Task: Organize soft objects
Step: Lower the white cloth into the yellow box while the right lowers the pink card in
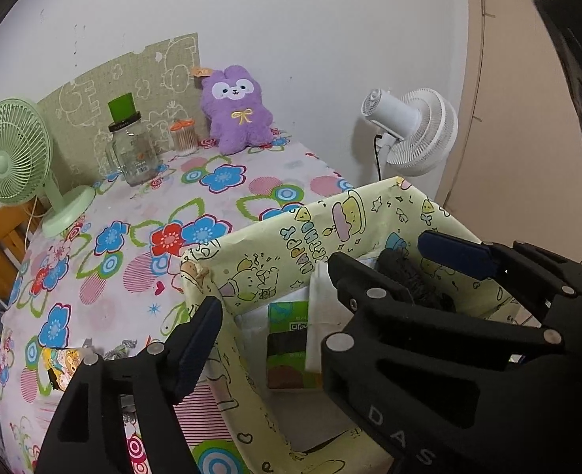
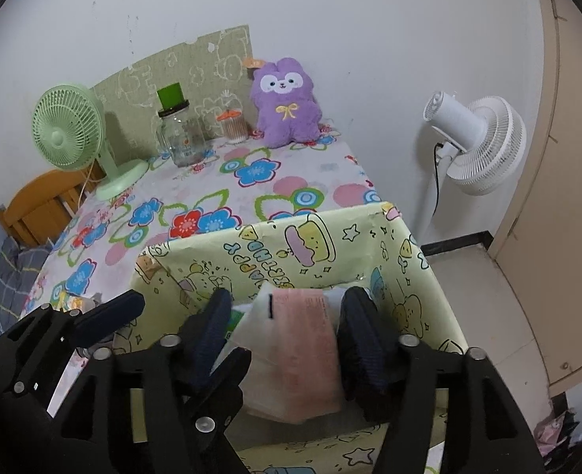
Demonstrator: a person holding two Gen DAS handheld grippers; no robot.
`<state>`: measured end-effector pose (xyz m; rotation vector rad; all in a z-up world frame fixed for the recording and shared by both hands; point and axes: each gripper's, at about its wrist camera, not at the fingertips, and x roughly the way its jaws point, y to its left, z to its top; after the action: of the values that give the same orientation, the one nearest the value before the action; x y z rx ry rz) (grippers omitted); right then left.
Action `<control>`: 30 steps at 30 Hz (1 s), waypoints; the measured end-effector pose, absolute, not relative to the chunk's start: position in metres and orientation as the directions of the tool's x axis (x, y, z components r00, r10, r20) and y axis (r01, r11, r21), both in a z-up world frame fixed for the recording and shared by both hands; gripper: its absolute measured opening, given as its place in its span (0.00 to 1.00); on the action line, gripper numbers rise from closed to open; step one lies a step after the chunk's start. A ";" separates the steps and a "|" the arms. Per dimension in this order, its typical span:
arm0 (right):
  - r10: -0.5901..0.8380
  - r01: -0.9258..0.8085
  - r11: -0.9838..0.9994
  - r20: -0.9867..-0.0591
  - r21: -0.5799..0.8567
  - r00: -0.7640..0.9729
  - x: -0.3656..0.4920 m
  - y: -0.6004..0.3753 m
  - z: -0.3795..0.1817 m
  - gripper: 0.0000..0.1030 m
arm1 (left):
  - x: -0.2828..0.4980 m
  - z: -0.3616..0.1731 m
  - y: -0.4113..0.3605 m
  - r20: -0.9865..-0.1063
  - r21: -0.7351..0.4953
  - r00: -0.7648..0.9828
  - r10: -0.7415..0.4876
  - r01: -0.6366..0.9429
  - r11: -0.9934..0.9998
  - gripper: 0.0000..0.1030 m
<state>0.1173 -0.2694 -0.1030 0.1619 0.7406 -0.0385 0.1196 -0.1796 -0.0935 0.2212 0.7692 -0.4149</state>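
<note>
- A table draped in a white cloth printed with bright blue, red and pink flowers (image 1: 219,181) is stretching away ahead of both claws, up to a plain white wall (image 1: 291,19).
- A pale yellow, cartoon-printed open box (image 1: 275,245) is sitting at the near edge of the table, directly under both claws.
- The left gripper (image 1: 322,272) is hanging with its jaws wide apart, straddling the box's left wall; one blue-padded finger is outside the box and the other is over its inside. Nothing is pressed between them.
- Below that gripper, inside the box, a green-and-white packet (image 1: 289,316), a white packet (image 1: 318,316) and a black fuzzy item (image 1: 413,276) are lying together.
- The right gripper (image 2: 287,331) is pointing down into the box, its jaws partly open. A pink-and-white soft tissue pack (image 2: 302,347) is sitting between the pads; it looks loose, though contact is hard to judge.
- Far ahead of the claws, a purple plush bunny with a yellow bow (image 2: 285,104) is leaning against the wall.
- Left of the bunny, a small orange-lidded container (image 2: 233,126), a clear glass jar with a green top (image 2: 178,134) and a mint-green desk fan (image 2: 73,126) are standing.
- A white standing fan (image 2: 480,146) is standing on the floor to the right of the table, beside a beige door (image 2: 567,158).
- A wooden chair (image 2: 38,205) is showing off the table's left side.
</note>
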 end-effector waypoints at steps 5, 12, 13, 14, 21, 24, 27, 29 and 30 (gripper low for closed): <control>0.015 0.099 0.986 -0.664 0.133 0.747 0.112 -0.269 -0.096 0.72 | 0.117 -0.088 -0.178 -0.707 0.045 0.648 -0.284 0.442 0.896 0.80; 0.000 0.099 0.988 -0.632 0.122 0.775 0.099 -0.262 -0.082 0.80 | 0.106 -0.074 -0.170 -0.675 0.062 0.682 -0.279 0.430 0.901 0.85; -0.001 0.099 0.988 -0.627 0.121 0.779 0.098 -0.261 -0.080 0.81 | 0.104 -0.072 -0.168 -0.671 0.063 0.687 -0.279 0.428 0.902 0.86; -0.003 0.098 0.988 -0.621 0.119 0.784 0.096 -0.259 -0.077 0.81 | 0.102 -0.069 -0.165 -0.666 0.065 0.692 -0.278 0.426 0.903 0.86; -0.016 0.095 0.990 -0.588 0.103 0.809 0.083 -0.245 -0.058 0.84 | 0.091 -0.053 -0.151 -0.639 0.068 0.715 -0.285 0.421 0.904 0.87; -0.026 0.099 0.991 -0.576 0.095 0.817 0.078 -0.239 -0.050 0.87 | 0.086 -0.046 -0.145 -0.626 0.068 0.725 -0.288 0.419 0.906 0.87; -0.035 0.102 0.991 -0.566 0.087 0.824 0.074 -0.232 -0.043 0.88 | 0.082 -0.038 -0.138 -0.615 0.069 0.734 -0.288 0.414 0.908 0.89; -0.040 0.104 0.991 -0.558 0.084 0.829 0.070 -0.228 -0.037 0.89 | 0.081 -0.035 -0.134 -0.608 0.074 0.741 -0.284 0.409 0.910 0.92; -0.042 0.105 0.991 -0.551 0.084 0.834 0.068 -0.225 -0.035 0.89 | 0.081 -0.033 -0.132 -0.605 0.077 0.745 -0.281 0.406 0.911 0.93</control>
<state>0.0684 -0.2253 -0.0349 0.1122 0.5802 -0.0777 0.0806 -0.1318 -0.0331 0.2096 0.6254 -0.3791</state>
